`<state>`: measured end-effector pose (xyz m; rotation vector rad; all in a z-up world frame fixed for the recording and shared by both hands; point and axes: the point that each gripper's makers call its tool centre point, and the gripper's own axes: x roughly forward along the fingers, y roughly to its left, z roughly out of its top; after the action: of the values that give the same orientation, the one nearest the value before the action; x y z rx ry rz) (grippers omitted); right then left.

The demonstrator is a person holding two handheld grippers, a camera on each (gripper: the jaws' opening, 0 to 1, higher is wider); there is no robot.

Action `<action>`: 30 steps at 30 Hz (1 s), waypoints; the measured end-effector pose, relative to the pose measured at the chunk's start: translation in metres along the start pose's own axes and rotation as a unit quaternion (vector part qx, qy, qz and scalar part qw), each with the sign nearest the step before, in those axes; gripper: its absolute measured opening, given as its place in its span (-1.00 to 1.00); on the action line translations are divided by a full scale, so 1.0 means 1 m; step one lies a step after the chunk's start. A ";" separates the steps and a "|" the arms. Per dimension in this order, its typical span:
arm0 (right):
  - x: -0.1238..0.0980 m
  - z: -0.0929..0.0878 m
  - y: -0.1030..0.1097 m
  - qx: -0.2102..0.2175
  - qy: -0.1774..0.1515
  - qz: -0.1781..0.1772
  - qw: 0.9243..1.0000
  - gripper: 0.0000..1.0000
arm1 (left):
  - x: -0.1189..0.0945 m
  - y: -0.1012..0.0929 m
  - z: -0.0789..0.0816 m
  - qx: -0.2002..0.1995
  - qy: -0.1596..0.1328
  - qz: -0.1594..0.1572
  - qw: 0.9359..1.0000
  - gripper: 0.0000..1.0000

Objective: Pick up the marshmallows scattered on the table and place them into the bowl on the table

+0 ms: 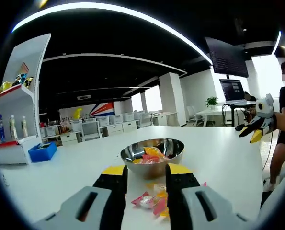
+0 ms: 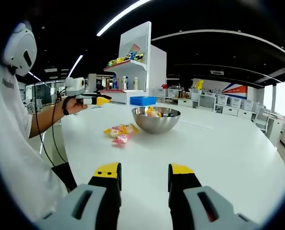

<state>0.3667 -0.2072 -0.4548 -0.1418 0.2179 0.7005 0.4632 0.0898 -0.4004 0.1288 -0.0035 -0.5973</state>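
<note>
The task looks partly done: the bowl (image 2: 156,119) on the table (image 2: 219,148) holds several marshmallows (wrapped ones), while a small pile of marshmallows (image 2: 119,133) remains just beside it. The left gripper (image 1: 145,178) and right gripper (image 2: 144,177) are both spread and empty.

Bench (image 2: 219,148): plain white.
Bowl (image 2: 156,120): shiny silver metal.
Marshmallows (image 2: 119,133): pink, yellow and orange wrappers, both on the bench and in the bowl.
Left hand-held gripper (image 1: 145,170): black jaws tipped yellow, grey body.
Right hand-held gripper (image 2: 144,170): same black, yellow and grey.
Bin (image 2: 143,100): blue.
Person's shirt (image 2: 8,143): white.
</note>
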 end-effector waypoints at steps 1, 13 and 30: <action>0.000 0.001 0.000 0.001 -0.002 0.000 1.000 -0.23 | -0.005 0.000 -0.002 -0.004 0.000 0.003 1.000 -0.34; 0.005 0.003 0.001 0.003 -0.011 0.005 1.000 -0.23 | -0.037 0.009 -0.013 -0.024 0.004 0.039 0.999 -0.34; 0.003 0.005 0.005 -0.001 -0.021 0.013 1.000 -0.23 | -0.066 0.001 -0.021 0.009 0.052 0.023 0.998 -0.34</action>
<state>0.3661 -0.2004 -0.4508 -0.1270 0.1794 0.7280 0.4098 0.1300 -0.4190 0.1764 0.0879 -0.5443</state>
